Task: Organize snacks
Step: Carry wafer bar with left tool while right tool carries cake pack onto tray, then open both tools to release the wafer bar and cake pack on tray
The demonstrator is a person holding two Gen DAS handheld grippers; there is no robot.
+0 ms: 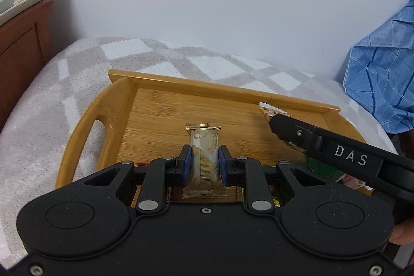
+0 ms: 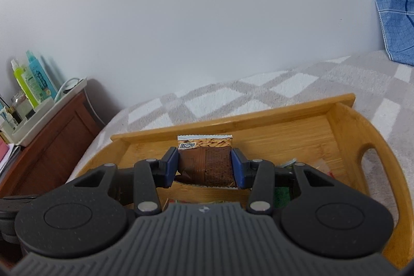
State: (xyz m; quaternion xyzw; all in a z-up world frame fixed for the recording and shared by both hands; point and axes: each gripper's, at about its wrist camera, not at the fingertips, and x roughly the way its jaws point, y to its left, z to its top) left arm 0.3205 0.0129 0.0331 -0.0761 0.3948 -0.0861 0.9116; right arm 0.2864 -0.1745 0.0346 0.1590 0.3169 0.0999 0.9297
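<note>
A bamboo tray [image 1: 145,105] with cut-out handles lies on a grey and white blanket; it also shows in the right wrist view [image 2: 344,126]. My left gripper [image 1: 205,159] is shut on a clear and gold snack packet [image 1: 204,144] and holds it over the tray's floor. My right gripper [image 2: 204,162] is shut on a brown snack packet [image 2: 207,162] above the tray's far side. In the left wrist view the right gripper's body [image 1: 336,151] reaches in from the right, the brown packet's end [image 1: 269,111] poking out near the tray's far rim.
More wrapped snacks, green and red [image 1: 323,170], lie in the tray's near part, mostly hidden under the grippers. A wooden cabinet [image 2: 51,136] with a white tray of bottles [image 2: 33,87] stands left. A blue checked cloth [image 1: 383,74] hangs right. A white wall is behind.
</note>
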